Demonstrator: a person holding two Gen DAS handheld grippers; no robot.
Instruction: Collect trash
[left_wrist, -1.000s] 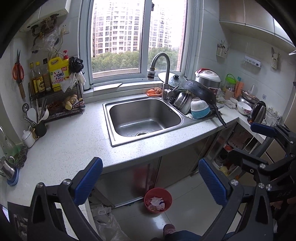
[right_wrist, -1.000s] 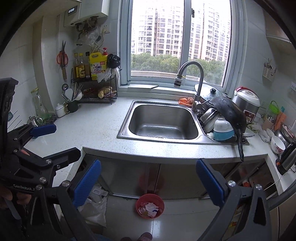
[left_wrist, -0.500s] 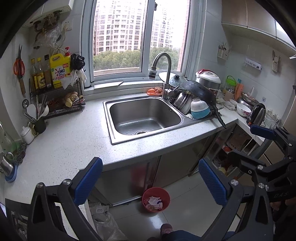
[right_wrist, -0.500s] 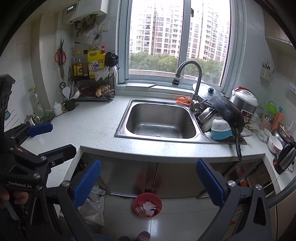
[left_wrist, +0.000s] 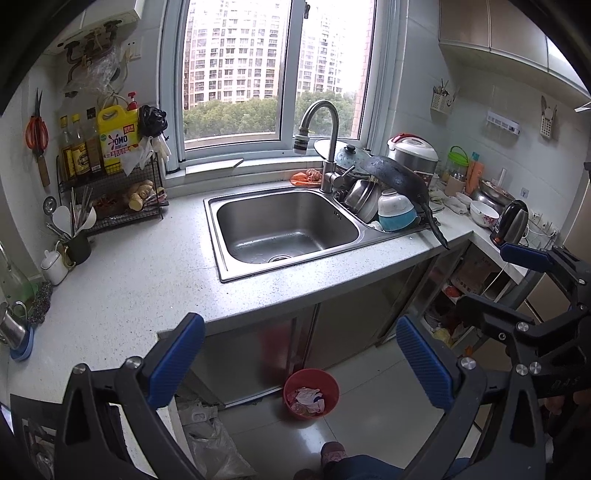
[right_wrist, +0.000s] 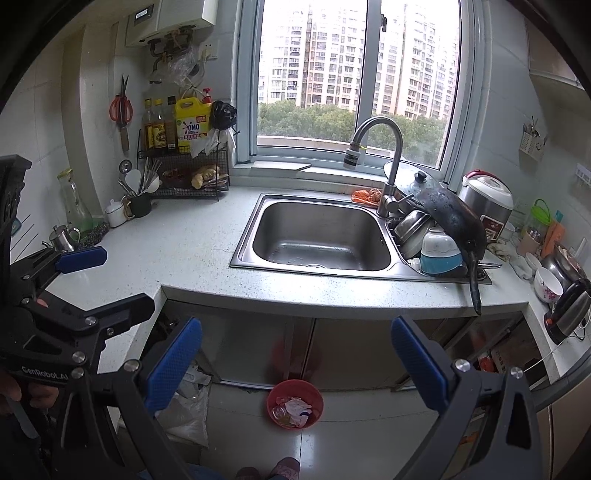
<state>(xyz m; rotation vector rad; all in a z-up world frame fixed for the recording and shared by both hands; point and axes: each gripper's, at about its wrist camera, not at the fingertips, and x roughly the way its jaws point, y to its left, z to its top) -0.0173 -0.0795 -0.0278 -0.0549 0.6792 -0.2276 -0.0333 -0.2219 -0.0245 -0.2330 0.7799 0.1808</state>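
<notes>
A red trash bin (left_wrist: 311, 391) with crumpled paper and wrappers in it stands on the floor below the sink cabinet; it also shows in the right wrist view (right_wrist: 294, 403). My left gripper (left_wrist: 301, 363) is open and empty, held above the floor in front of the counter. My right gripper (right_wrist: 295, 363) is open and empty, also above the floor near the bin. Each gripper shows at the edge of the other's view. An orange scrap or cloth (left_wrist: 306, 176) lies behind the tap (left_wrist: 325, 144).
A steel sink (left_wrist: 284, 229) sits in the white counter (left_wrist: 140, 280). Stacked pots, bowls and a black pan (left_wrist: 399, 181) crowd its right side. A wire rack with bottles (left_wrist: 107, 177) stands at the left. A plastic bag (left_wrist: 207, 443) lies on the floor.
Both views have shifted slightly; the cameras have drawn back and risen a little. Both grippers stay open and empty.
</notes>
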